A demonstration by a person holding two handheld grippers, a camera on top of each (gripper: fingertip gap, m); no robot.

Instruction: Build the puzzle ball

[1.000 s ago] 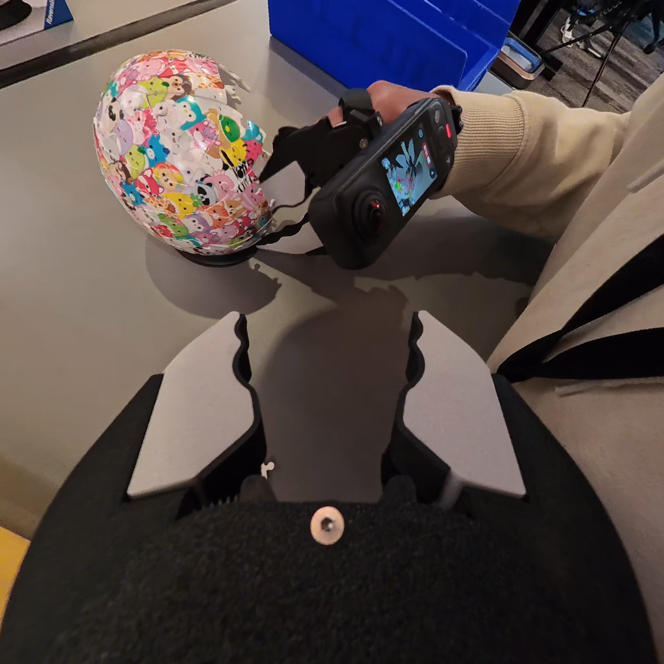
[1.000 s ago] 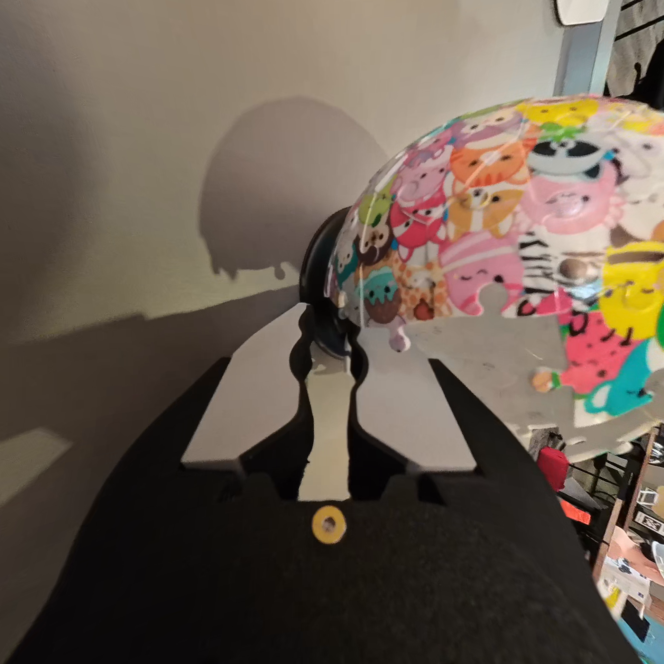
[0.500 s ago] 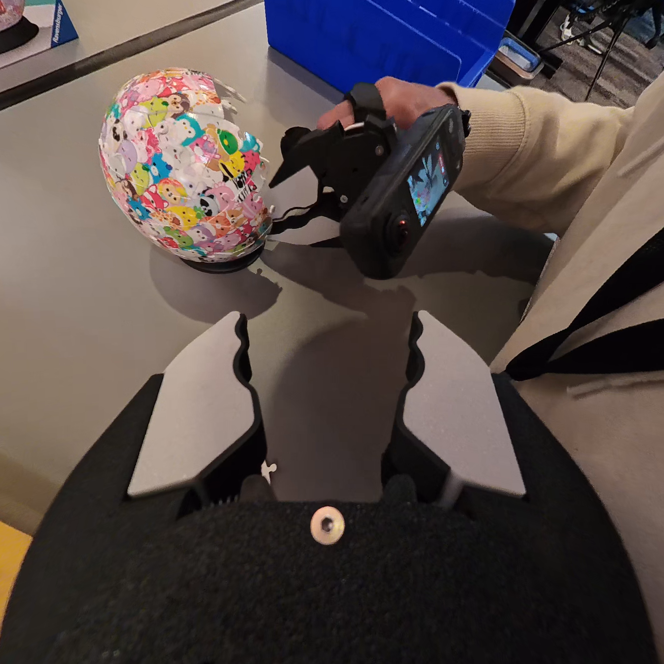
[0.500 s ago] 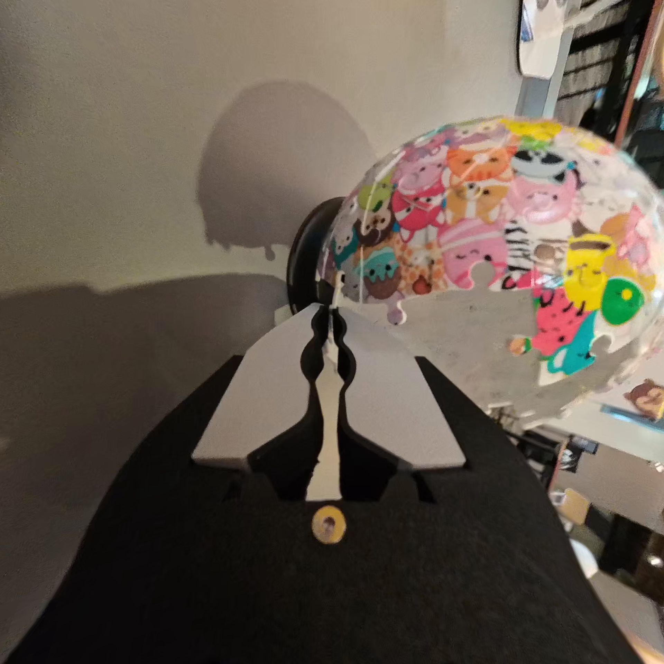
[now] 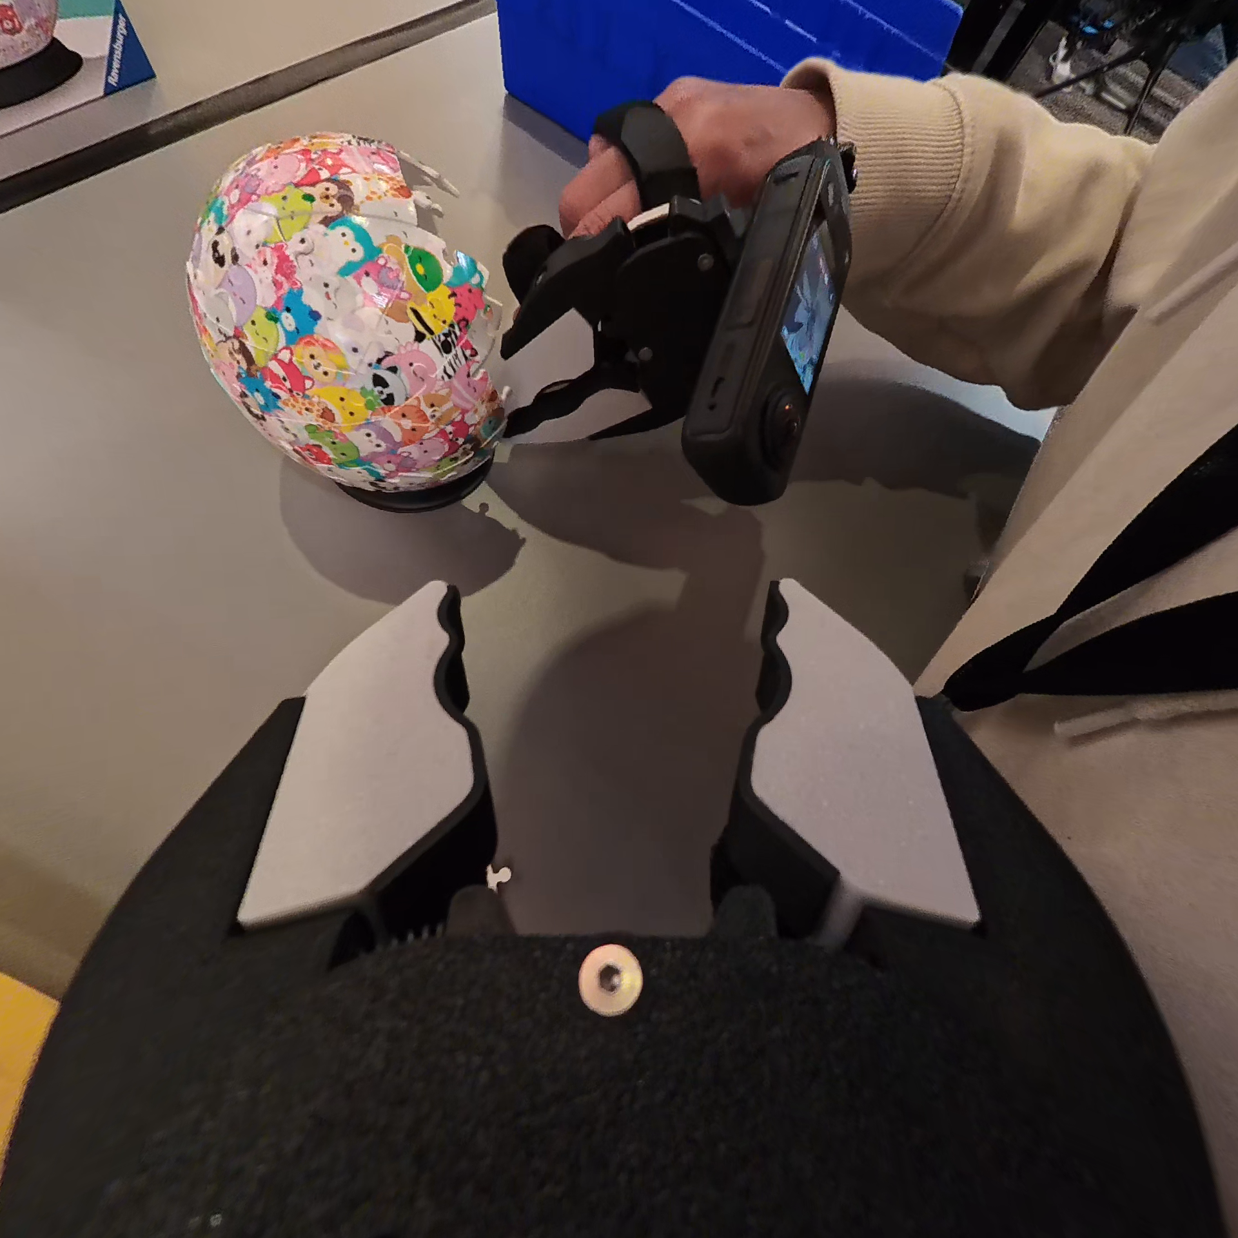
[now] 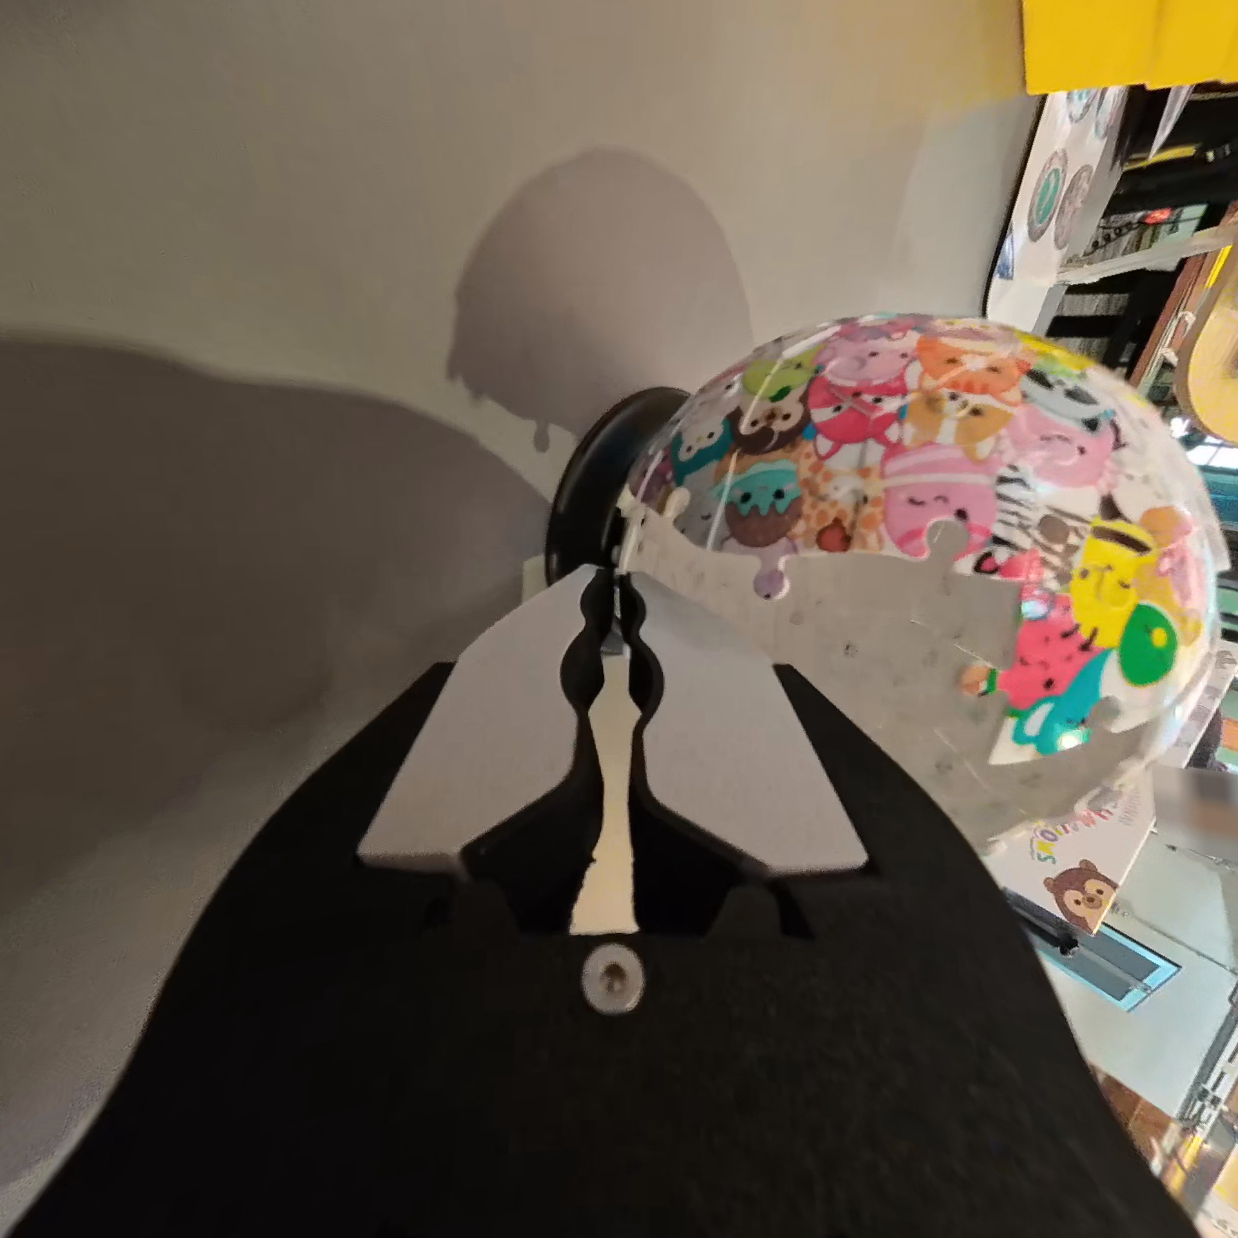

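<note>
1. Puzzle ball stands on a black ring stand on the grey table, to the far left in the left wrist view. It is partly built: a gap with jagged tabbed edges shows on its right side and near the top.

2. In the right wrist view, the gap exposes the grey inside of the shell. Coloured pieces surround it.

3. Right gripper is pinched nearly closed at the lower edge of the gap, beside the stand. A thin white edge, apparently a puzzle piece, sits at its tips; whether it is clamped or merely touched cannot be told.

4. Left gripper hangs over bare table, near and to the right of the ball, spread wide and holding nothing.

5. Handling judgement: thin, glossy, curved plastic pieces, light and likely slippery. The open shell probably flexes and may pop apart under side pressure. Take a piece by its edge. Steady the ball low, on the completed part near the stand.

6. Blue bin stands at the far side of the table.
</note>
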